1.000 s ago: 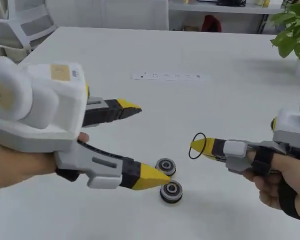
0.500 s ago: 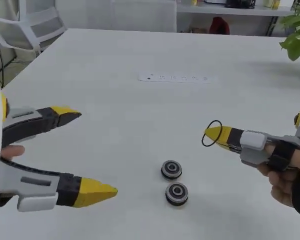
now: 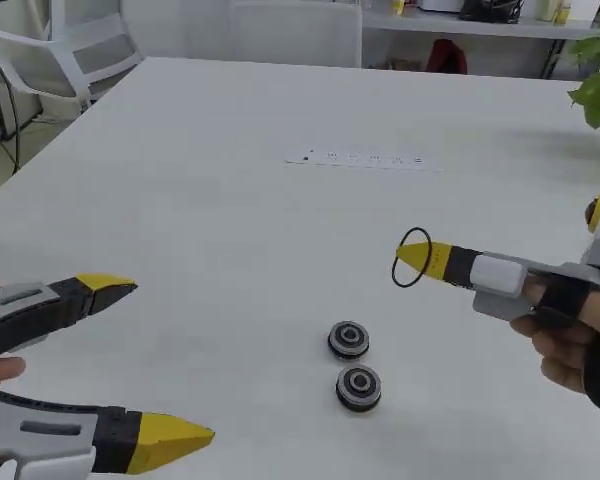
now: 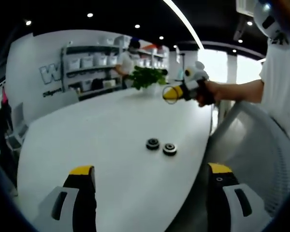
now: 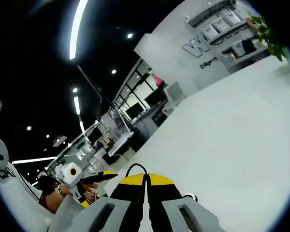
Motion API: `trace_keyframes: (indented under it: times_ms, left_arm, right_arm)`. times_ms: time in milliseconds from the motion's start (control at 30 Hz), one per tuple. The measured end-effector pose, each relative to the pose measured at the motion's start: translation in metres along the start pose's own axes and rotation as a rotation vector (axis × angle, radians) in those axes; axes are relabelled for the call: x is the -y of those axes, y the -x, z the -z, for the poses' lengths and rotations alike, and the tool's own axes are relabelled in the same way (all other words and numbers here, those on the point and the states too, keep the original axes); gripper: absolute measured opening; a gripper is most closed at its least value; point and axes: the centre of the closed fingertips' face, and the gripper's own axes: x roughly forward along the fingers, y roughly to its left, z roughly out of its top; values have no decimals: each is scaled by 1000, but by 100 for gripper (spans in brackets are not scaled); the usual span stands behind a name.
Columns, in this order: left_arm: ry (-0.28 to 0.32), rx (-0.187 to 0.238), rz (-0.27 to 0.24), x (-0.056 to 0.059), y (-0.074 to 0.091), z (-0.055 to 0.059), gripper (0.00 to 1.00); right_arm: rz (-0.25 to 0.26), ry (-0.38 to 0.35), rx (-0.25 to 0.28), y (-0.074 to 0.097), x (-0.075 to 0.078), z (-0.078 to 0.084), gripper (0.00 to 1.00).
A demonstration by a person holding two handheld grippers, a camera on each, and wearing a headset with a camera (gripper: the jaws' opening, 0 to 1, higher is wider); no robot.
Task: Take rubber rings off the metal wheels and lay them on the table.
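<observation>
Head view: right gripper [image 3: 412, 257], jaws pinched together on one rubber ring [image 3: 396, 268], held above the table [image 3: 230, 200] right of centre, not yet laid down. Two metal wheels [image 3: 348, 340] [image 3: 359, 387] lie close together, nearer; their dark rims suggest rings left to strip. Left gripper [image 3: 173, 362] near left, jaws apart, empty.

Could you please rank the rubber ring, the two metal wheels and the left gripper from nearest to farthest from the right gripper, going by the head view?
1. Rubber ring, pinched in the right gripper tips.
2. Farther wheel, below-left of it, on the table.
3. Nearer wheel, just closer to the person.
4. Left gripper, open, at far left.
</observation>
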Motion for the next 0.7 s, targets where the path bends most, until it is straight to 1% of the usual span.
trace_keyframes:
  times_ms: [100,133,200,267,300,367,400,433,467,533,567,600,633,667,700]
  left_arm:
    - [13,-7,9,3,0,3,96]
    - [15,-8,11,3,0,3,96]
    - [13,-7,11,3,0,2,96]
    - [9,-7,10,3,0,2,96]
    - [7,-8,11,3,0,3,96]
    - [9,-10,12,3,0,4,96]
    - [10,-11,14,4,0,4,95]
    - [11,-14,14,4,0,5,95]
    - [11,-15,14,4,0,5,96]
    - [6,-21,9,3,0,6,96]
    - [2,-24,8,3,0,7,96]
    - [0,-26,8,3,0,7,96]
    - [1,-29,9,4,0,8,96]
    - [2,-31,12,5,-1,9,96]
    - [4,-34,16,6,-2,9,95]
  right_arm:
    - [-20,86,-39,-6,-11,2,0]
    - [-23,90,-46,-7,-14,2,0]
    - [-41,132,-80,-12,-21,7,0]
    - [-37,157,-109,-15,-22,12,0]
    - [-32,220,-147,-19,-23,17,0]
    - [-26,274,-186,-23,-25,24,0]
    - [-36,286,-200,-27,-29,26,0]
    - [-59,289,-213,-28,-32,29,0]
    - [-56,280,-212,-31,-33,28,0]
    - [-54,304,-241,-36,-34,31,0]
    - [-44,350,-277,-38,-31,35,0]
    - [-45,375,-302,-39,-31,38,0]
    - [-36,397,-334,-42,-29,42,0]
    - [-33,402,-341,-44,-29,43,0]
    - [-26,414,-364,-47,-28,47,0]
